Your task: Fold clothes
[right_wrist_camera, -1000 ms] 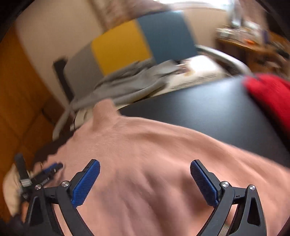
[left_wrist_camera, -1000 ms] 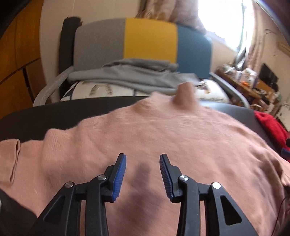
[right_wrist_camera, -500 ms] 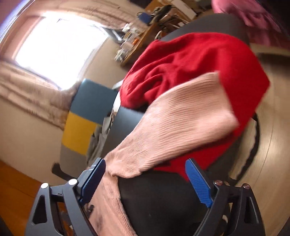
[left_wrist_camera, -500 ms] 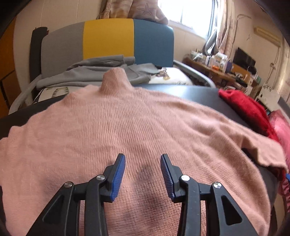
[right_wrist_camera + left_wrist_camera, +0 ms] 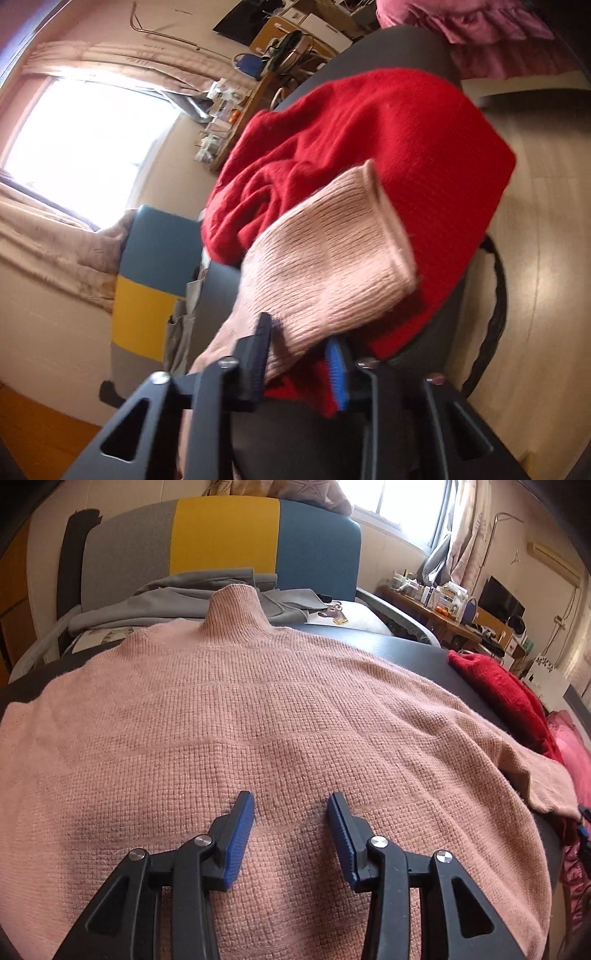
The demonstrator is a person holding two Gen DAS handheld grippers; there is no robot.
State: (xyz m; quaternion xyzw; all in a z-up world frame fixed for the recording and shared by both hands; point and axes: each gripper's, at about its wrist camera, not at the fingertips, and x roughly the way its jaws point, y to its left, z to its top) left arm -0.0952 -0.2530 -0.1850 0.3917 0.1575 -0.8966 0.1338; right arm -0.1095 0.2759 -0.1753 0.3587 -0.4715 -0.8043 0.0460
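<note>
A pink knitted sweater is spread flat across a dark table, its turtleneck collar pointing away toward a chair with grey, yellow and blue panels. Grey clothing is piled on the chair seat just behind the collar.

The left gripper is held low over the lower middle of the sweater body, angled downward and squared to the collar. Its jaws stand partly apart; the blue pads hover at the knit with nothing caught between them — released.

The right gripper is seen rolled well over on its side, so that the room appears tilted in its view. It is pointed at the sweater's right sleeve, which is draped over a red garment heaped at the table's edge, the cuff lying open toward the far side. The jaws are closing, and the sleeve — with a little red fabric beside it — lies between them; whether the pads already press it firmly cannot be told, since the frame is blurred there
</note>
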